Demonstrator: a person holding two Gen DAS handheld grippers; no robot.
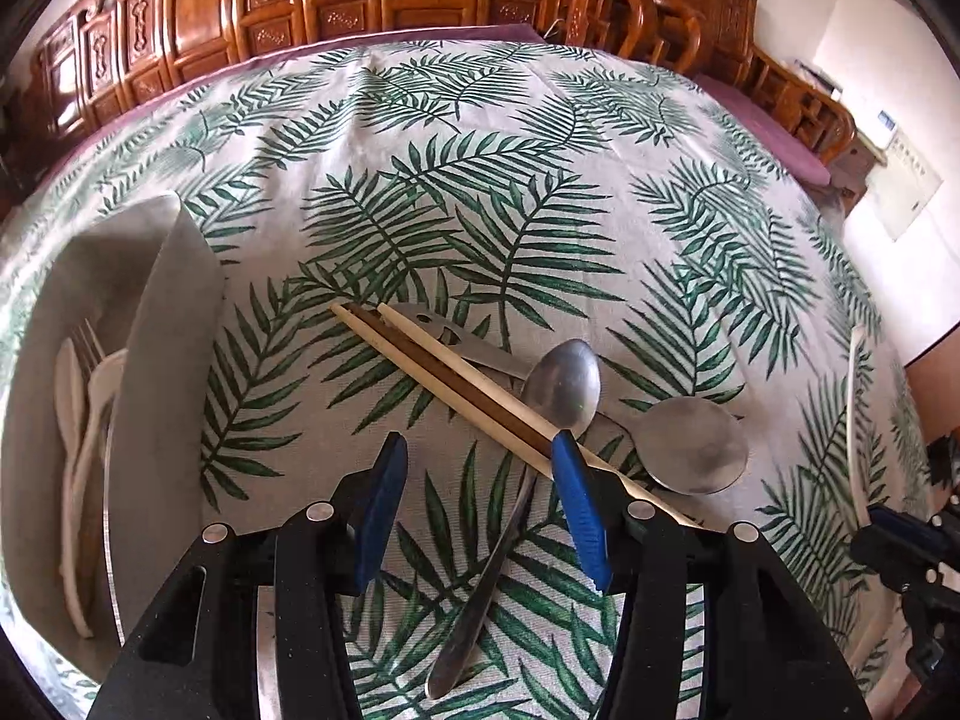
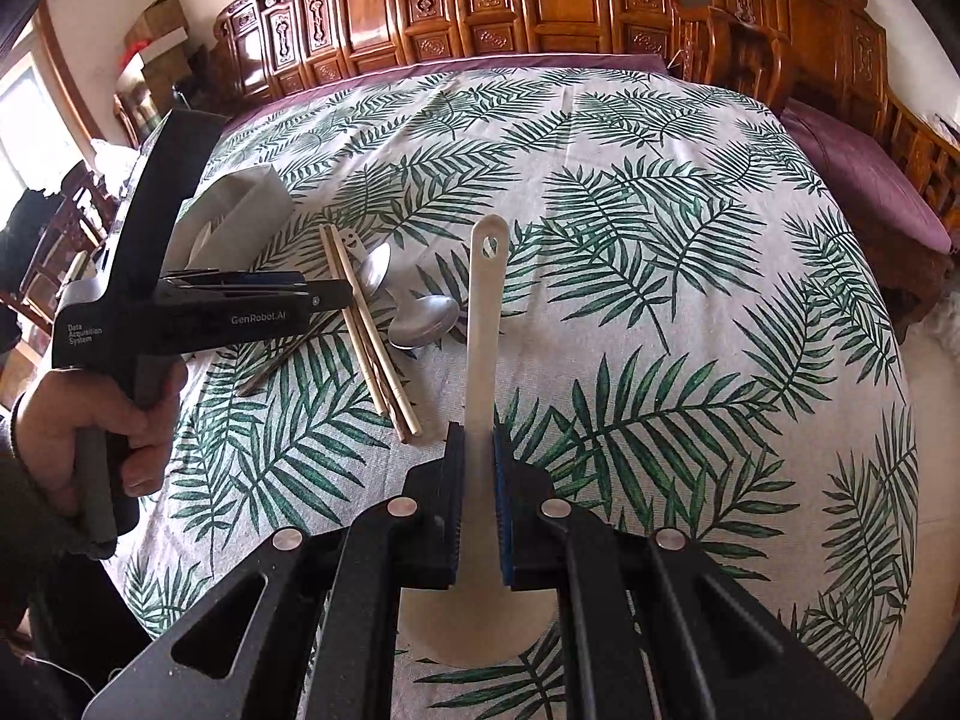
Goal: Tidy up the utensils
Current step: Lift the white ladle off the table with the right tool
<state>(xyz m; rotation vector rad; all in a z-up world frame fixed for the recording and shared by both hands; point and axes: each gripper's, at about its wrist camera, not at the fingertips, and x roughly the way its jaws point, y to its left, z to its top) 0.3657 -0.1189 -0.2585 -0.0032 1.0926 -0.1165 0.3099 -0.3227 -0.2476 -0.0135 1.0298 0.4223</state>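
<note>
I hold a gripper in each hand above a table covered by a tablecloth (image 1: 480, 150) printed with green palm leaves. My left gripper (image 1: 477, 468) stands partly open with nothing between its blue pads, pointing down at a small heap of utensils. One pad (image 1: 579, 498) hangs in front of the chopsticks (image 1: 432, 366), though I cannot tell whether it touches them. The chopsticks lie slantwise across a steel spoon (image 1: 561, 390), whose long handle runs back toward me between the pads. A second, rounder steel spoon (image 1: 690, 450) lies just beside it, bowl up. To the left sits a grey tray (image 1: 156, 360) holding white plastic cutlery (image 1: 78, 408) and a metal fork.

My right gripper (image 2: 477, 480) is clamped on the handle of a white plastic spoon (image 2: 486, 324), which sticks forward over the cloth, its end pierced with a hole.

From the right camera, my left hand (image 2: 78, 420) grips the other tool's black body, printed "GenRobot.AI" and "Data Acquisition System". Carved wooden furniture (image 2: 510, 0) lines the far wall.
</note>
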